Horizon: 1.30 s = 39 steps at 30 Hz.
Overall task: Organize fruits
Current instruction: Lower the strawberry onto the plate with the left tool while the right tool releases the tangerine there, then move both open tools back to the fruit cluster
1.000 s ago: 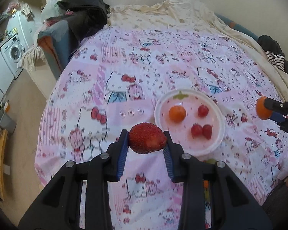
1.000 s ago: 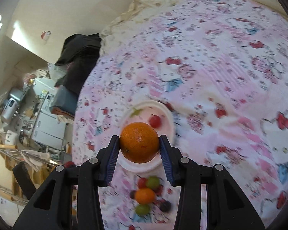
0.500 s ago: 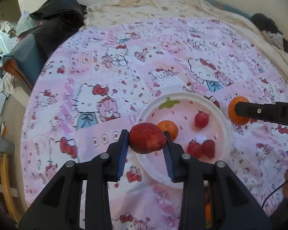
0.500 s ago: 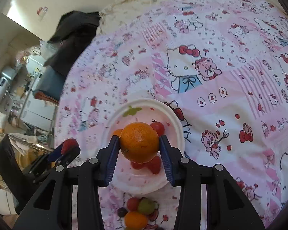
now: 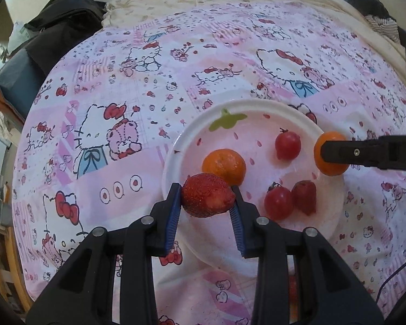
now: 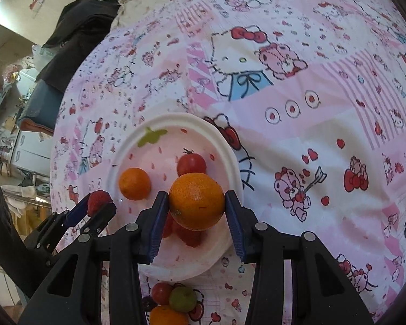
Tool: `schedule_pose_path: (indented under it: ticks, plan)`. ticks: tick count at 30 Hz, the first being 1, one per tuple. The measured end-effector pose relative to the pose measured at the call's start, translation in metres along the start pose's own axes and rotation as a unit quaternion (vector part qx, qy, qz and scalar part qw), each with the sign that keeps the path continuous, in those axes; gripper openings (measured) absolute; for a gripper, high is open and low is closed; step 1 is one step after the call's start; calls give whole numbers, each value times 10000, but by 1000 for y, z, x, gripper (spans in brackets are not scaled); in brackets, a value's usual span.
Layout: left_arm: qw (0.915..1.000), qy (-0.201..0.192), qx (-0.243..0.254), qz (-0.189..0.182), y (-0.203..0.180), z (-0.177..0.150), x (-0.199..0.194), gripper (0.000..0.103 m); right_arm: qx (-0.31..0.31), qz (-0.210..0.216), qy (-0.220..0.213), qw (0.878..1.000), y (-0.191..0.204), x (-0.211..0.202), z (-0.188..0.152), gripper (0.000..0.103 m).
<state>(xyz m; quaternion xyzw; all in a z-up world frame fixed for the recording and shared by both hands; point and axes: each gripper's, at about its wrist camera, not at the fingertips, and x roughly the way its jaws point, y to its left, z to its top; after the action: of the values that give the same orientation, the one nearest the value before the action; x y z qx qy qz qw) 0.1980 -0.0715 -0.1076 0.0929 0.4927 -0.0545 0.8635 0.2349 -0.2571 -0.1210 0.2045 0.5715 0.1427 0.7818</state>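
Both fruits are carried over the white plate point(image 5: 176, 157) on the bed, presumably so each can be let go straight onto it. The left hand-held gripper point(image 5: 207, 203) pinches a strawberry point(image 5: 207, 199) above the plate's near-left edge; the right hand-held gripper point(image 6: 196, 203) pinches an orange point(image 6: 197, 201) over the plate's right side. Already on the plate lie a small orange point(image 5: 224, 165), two cherry tomatoes point(image 5: 287, 145) and another strawberry point(image 5: 304, 200), so free room is mostly at the far and near parts. A little heap of loose fruit point(image 6: 173, 300) waits on the pink bedspread point(image 6: 324, 94) just near the plate. Dark clothes point(image 5: 59, 32) lie piled at the bed's far left.
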Motion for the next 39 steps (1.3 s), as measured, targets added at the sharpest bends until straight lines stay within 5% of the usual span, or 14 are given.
schedule_pose_path:
  ticks: [19,21,23,25,32,39]
  plan:
    - [9993,297,214,72,-5,-6,21,32,143,-19,208,9997,-3,14,-2,47]
    - [9990,379,235,35,-7,-7,23,41,149,-10,229,9996,-4,15,-3,47]
    - [9991,354,224,19,-8,-8,22,75,143,-21,234,9996,-4,16,-3,46]
    - [9993,346,156,3,-9,-8,20,81,136,-23,208,9997,-2,16,-3,50]
    - [9991,313,273,-13,-15,-8,14,81,-1,-23,21,10000,6,7,-3,77]
    - [9997,96,13,-228,-6,-4,-8,82,74,89,-262,9996,9,-12,2,83]
